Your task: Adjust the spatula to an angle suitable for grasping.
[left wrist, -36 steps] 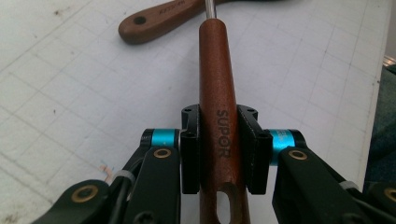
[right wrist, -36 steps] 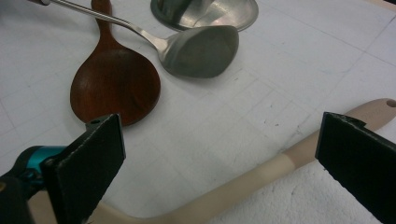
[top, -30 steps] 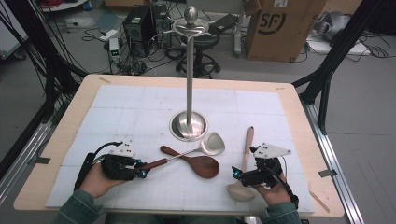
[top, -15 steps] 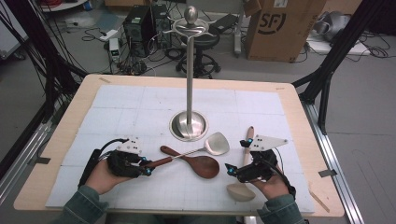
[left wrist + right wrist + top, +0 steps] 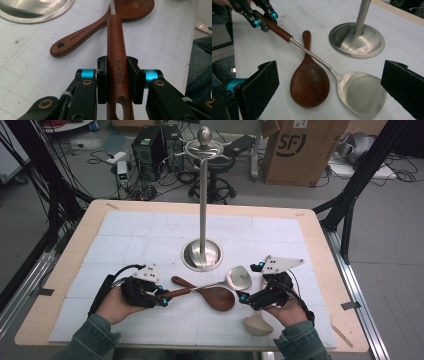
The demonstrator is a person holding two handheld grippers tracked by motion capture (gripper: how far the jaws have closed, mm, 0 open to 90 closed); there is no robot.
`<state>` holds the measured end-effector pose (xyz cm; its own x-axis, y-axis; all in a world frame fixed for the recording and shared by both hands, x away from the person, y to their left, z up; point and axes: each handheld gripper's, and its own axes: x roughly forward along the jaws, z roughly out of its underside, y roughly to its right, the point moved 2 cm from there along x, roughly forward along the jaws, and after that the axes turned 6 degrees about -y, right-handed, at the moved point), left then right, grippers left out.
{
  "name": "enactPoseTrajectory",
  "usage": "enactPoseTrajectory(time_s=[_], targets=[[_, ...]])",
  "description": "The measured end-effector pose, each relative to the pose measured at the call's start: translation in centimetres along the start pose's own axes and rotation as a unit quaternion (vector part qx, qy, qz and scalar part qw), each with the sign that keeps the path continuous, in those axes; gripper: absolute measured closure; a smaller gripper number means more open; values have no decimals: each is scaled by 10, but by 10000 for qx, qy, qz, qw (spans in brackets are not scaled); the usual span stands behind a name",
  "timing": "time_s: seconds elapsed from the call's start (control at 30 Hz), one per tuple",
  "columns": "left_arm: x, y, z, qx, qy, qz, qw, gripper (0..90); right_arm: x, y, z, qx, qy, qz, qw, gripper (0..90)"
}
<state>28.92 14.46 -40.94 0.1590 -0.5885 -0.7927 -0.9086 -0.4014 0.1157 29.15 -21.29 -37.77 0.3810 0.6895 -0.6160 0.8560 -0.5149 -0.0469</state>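
Note:
My left gripper (image 5: 162, 298) (image 5: 117, 80) is shut on the reddish wooden handle, marked SUPOR, of a metal spatula (image 5: 239, 278) (image 5: 359, 92). The spatula's thin steel shaft crosses over a dark wooden spoon (image 5: 218, 297) (image 5: 309, 85) that lies on the white mat. In the right gripper view the left gripper (image 5: 263, 21) holds the handle end raised, and the shaft slopes down to the blade. My right gripper (image 5: 243, 298) (image 5: 332, 92) stands open, its wide pads (image 5: 260, 87) either side of the spoon bowl and the spatula blade, touching neither.
A steel stand with a round base (image 5: 202, 255) (image 5: 357, 40) and a tall pole topped by a hook ring (image 5: 204, 147) rises mid-table. A pale wooden spoon (image 5: 257, 325) lies by my right hand. The mat's far half is bare. Table edges lie close on both sides.
The right gripper has risen and moved left toward the spatula blade, and now covers the pale spoon's handle. The left gripper has shifted slightly right with the spatula handle still in it.

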Motion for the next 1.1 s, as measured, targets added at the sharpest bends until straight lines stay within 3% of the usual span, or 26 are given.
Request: enactPoseTrajectory(time_s=[0.17, 0.3, 0.57, 1.03, 1.1], targets=[[0, 3, -5, 104, -10, 61, 9999, 727, 6, -1, -6, -48, -46, -98, 9999, 5], [-2, 4, -8, 74, 31, 88, 9999, 727, 12, -2, -8, -44, -135, -207, 9997, 6], [-3, 8, -13, 151, 52, 200, 9997, 727, 17, -6, -15, -58, -90, -333, 9994, 5], [-8, 12, -22, 249, 127, 213, 9994, 727, 37, -8, -22, -142, -227, -491, 9984, 6], [-9, 13, -24, 272, 128, 223, 9993, 727, 40, -9, -23, -171, -288, -614, 9976, 88]])
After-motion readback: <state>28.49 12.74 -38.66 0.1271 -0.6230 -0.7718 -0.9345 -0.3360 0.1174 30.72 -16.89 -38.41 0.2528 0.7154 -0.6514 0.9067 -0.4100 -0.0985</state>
